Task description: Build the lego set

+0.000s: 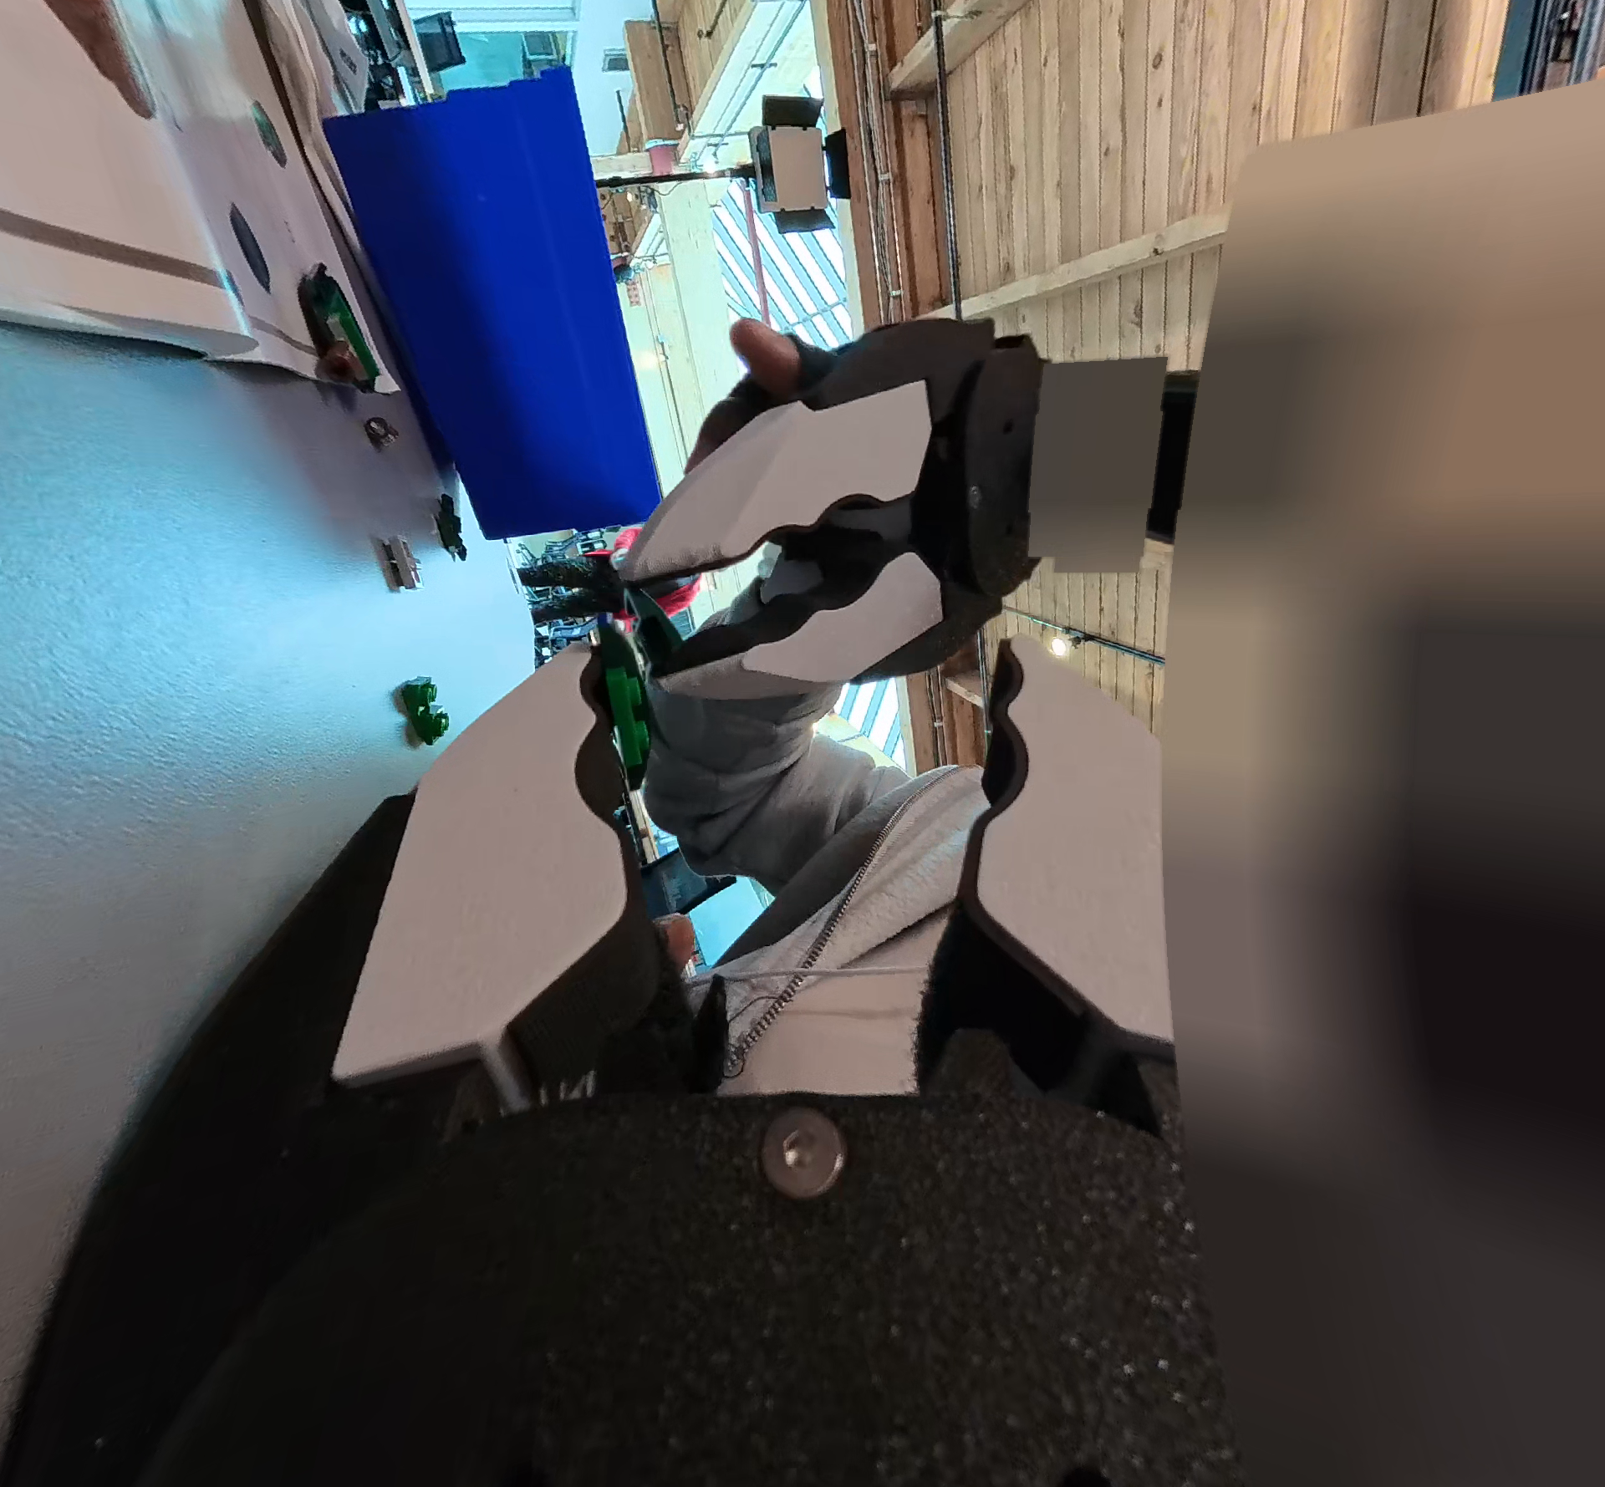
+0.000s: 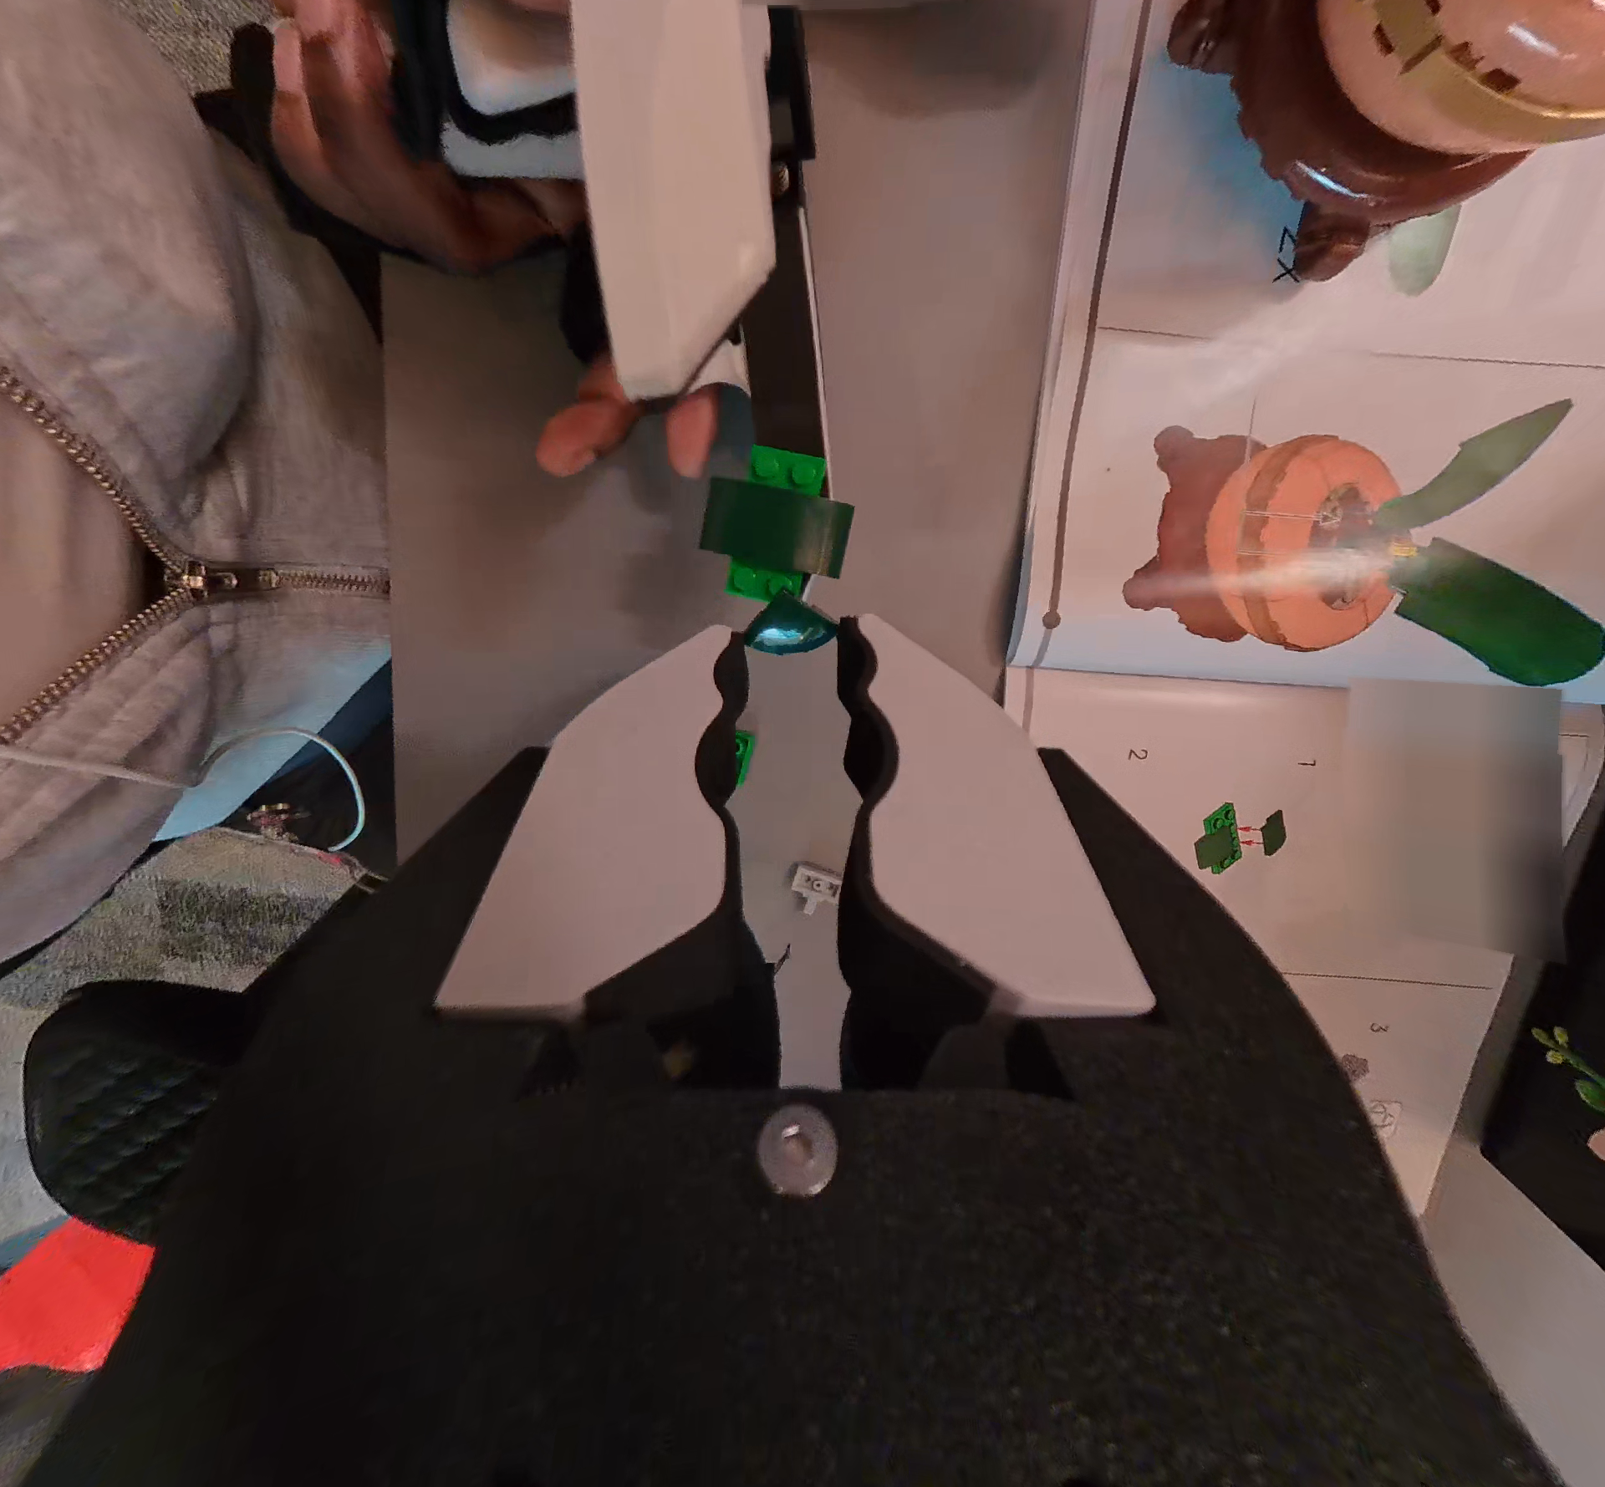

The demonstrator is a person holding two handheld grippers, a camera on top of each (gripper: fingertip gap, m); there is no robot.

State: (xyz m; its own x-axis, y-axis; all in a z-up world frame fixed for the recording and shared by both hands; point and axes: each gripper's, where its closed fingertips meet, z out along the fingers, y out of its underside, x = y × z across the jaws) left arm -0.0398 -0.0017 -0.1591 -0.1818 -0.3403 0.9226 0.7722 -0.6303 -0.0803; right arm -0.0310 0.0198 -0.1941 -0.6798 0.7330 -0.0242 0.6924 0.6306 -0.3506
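**Two grippers meet over a green Lego assembly, above the table**

At far left in the right wrist view is the person's grey zip-up sweatshirt [image 2: 130,368]. Just right of it, the person's hand [image 2: 365,99] holds the left gripper [image 2: 695,368], which reaches down from the top edge. Whether its fingers are clamped cannot be told from this view. In the left wrist view the left gripper [image 1: 786,707] has its two fingers spread wide, and the green Lego assembly [image 1: 627,698] rests against the inner edge of one finger only.

At centre in the right wrist view, that green Lego assembly [image 2: 776,525] is a bright green studded plate with a dark green piece set across it, lying against the left gripper's dark finger. Directly below, touching it, is a dark teal curved piece [image 2: 790,631]. The right gripper [image 2: 792,638] pinches this curved piece between its fingertips.

Seen between the right gripper's fingers, on the white table [image 2: 486,664], lie a small green brick [image 2: 743,755] and a small white piece [image 2: 816,885].

At right, an open instruction booklet [image 2: 1303,507] lies flat, with a brown built model [image 2: 1407,38] at its top corner.
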